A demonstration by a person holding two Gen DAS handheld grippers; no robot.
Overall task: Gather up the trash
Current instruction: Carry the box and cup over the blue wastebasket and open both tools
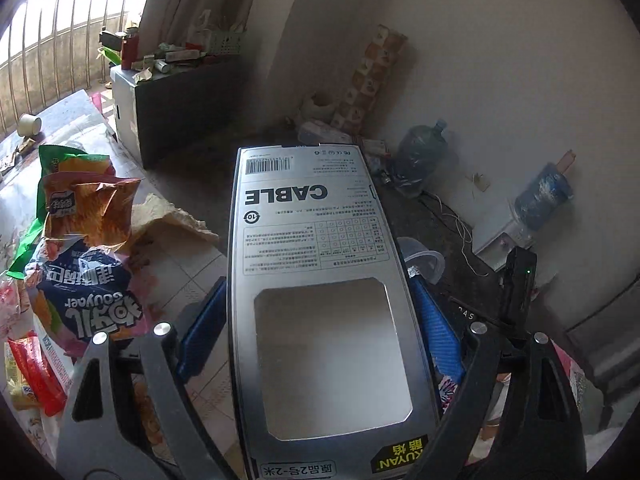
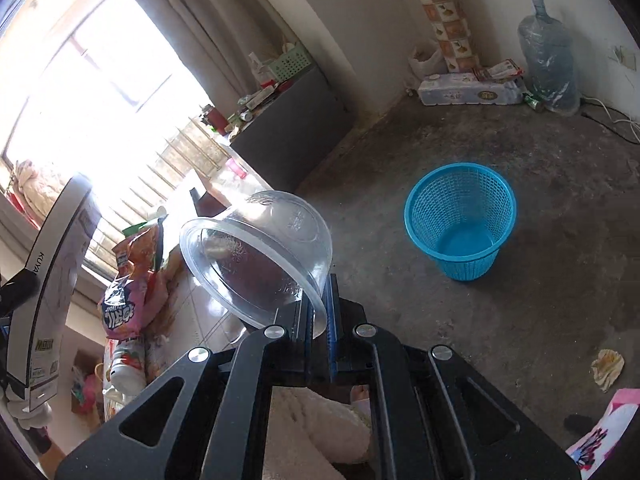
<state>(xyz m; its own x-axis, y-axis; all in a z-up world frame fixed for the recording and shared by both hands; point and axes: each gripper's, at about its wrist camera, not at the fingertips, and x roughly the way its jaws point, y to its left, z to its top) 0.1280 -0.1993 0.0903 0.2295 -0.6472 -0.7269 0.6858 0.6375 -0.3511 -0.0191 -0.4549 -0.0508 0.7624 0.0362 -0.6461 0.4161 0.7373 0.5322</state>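
Between left claw (image 1: 320, 320) pads, cable box (image 1: 316, 272) (clamped)

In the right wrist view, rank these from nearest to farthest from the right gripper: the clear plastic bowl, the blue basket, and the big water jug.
1. Clear plastic bowl: its rim is pinched in the right gripper, just left of centre.
2. Blue basket: empty, upright on the floor, ahead and right.
3. Water jug: against the far wall, upper right.

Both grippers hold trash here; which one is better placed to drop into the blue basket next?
Right, probably. The right gripper pinches the clear bowl with the blue basket open ahead of it; the left gripper, holding the cable box, shows no basket.
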